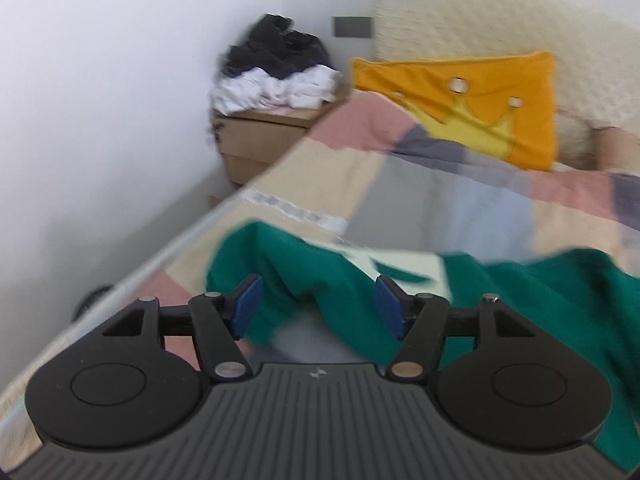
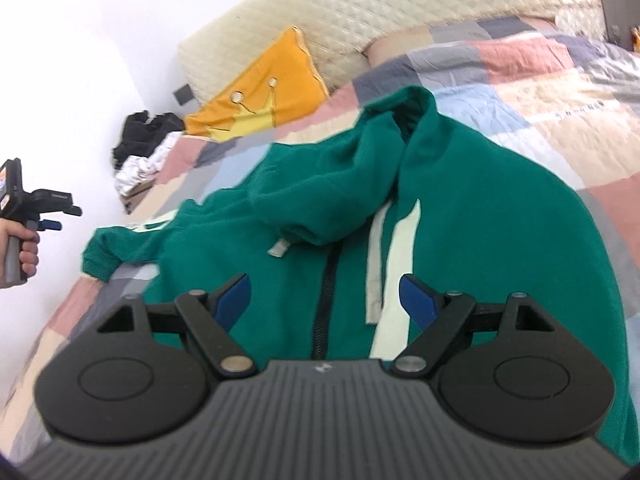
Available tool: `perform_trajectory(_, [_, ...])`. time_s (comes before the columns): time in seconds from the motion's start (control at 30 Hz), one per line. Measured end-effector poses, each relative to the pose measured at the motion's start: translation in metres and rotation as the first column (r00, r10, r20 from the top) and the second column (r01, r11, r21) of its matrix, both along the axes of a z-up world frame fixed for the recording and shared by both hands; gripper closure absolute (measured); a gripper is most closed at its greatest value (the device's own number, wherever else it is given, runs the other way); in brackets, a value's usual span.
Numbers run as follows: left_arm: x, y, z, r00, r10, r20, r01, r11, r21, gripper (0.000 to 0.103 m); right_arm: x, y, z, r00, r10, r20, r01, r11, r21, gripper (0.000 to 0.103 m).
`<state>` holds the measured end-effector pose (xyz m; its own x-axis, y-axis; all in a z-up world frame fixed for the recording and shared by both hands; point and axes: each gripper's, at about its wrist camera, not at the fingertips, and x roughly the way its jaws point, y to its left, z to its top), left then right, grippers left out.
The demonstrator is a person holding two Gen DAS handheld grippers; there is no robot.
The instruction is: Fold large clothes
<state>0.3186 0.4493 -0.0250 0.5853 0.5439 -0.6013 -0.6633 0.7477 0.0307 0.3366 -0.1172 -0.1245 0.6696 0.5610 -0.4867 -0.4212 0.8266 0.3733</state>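
A green zip hoodie (image 2: pixel 460 208) with pale stripes and drawstrings lies spread on the patchwork bed cover (image 2: pixel 560 92), hood toward the headboard, one sleeve (image 2: pixel 120 248) reaching the bed's left edge. My right gripper (image 2: pixel 326 300) is open and empty above the hoodie's zip front. My left gripper (image 1: pixel 316 306) is open and empty over the green sleeve (image 1: pixel 280 264). In the right wrist view the left gripper (image 2: pixel 48 216) is held in a hand off the bed's left edge.
An orange crown cushion (image 1: pixel 480 96) leans on the cream quilted headboard (image 1: pixel 500 20). A wooden nightstand (image 1: pixel 256 140) with a pile of dark and white clothes (image 1: pixel 276 68) stands by the white wall (image 1: pixel 100 100) left of the bed.
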Motion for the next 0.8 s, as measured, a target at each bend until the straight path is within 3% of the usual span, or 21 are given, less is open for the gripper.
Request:
perform_trajectory(0.2, [-0.044, -0.083, 0.011, 0.987, -0.16, -0.009, 0.159, 0.986, -0.046, 0.036, -0.029, -0.005, 0.006, 0.998, 0.057, 0.014, -0.057, 0.998, 0.002, 0.02])
perform_trajectory(0.4, [-0.081, -0.156, 0.02, 0.962, -0.27, 0.031, 0.272, 0.957, -0.103, 0.036, -0.056, -0.005, 0.012, 0.994, 0.108, -0.012, -0.108, 0.993, 0.037, 0.02])
perform_trajectory(0.53, [-0.101, -0.204, 0.023, 0.942, -0.33, 0.063, 0.336, 0.93, -0.15, 0.036, -0.074, 0.001, 0.02, 0.989, 0.145, 0.028, -0.145, 0.989, 0.003, 0.02])
perform_trajectory(0.7, [-0.123, -0.248, 0.006, 0.927, -0.365, 0.09, 0.376, 0.903, -0.211, 0.036, -0.086, 0.005, 0.022, 0.984, 0.178, 0.028, -0.178, 0.984, 0.008, 0.02])
perform_trajectory(0.8, [-0.132, -0.268, -0.007, 0.911, -0.406, 0.065, 0.411, 0.894, -0.176, 0.036, -0.092, 0.007, 0.023, 0.98, 0.195, 0.028, -0.195, 0.981, 0.002, 0.02])
